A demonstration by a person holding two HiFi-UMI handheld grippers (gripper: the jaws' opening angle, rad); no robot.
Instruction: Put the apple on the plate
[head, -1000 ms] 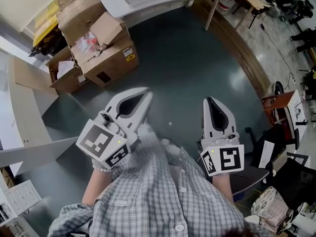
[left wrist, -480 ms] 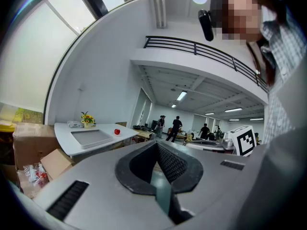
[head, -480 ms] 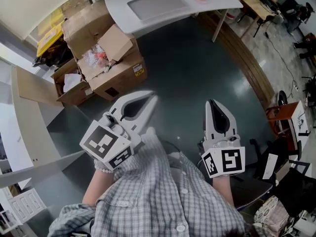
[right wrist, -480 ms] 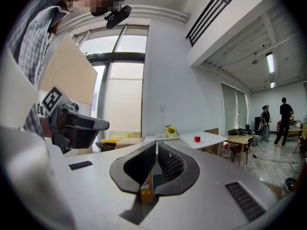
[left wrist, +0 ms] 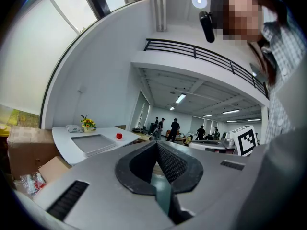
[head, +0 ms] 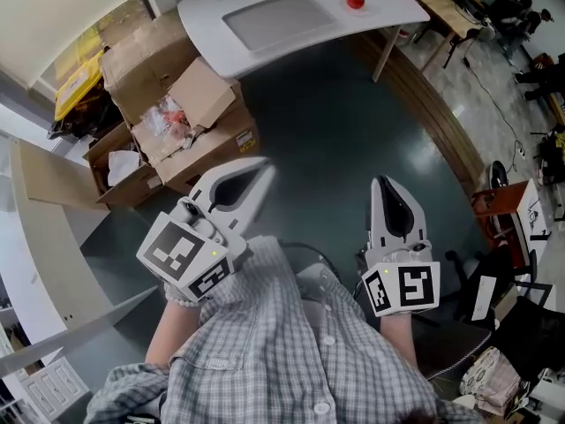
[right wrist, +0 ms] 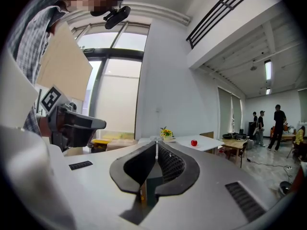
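Holding pose: both grippers sit close in front of the person's checked shirt (head: pixel 291 352), low in the head view, marker cubes toward the body, noses aimed roughly toward 12 o'clock.
Left gripper (head: pixel 263 166): at 8 o'clock of the head view, tilted so its nose leans toward 1 o'clock; jaws pressed together with nothing between them.
Right gripper (head: pixel 381 184): at 4 o'clock, pointing straight to 12; jaws closed tip to tip, empty.
Apple (head: pixel 355 0): red, on the white table (head: pixel 393 7) at 12 o'clock, well apart from both grippers.
Grey tray (head: pixel 275 20): on the same table, at 9 o'clock of the apple, not touching it.
Cardboard boxes (head: pixel 190 117): open, on the floor at 10 o'clock.
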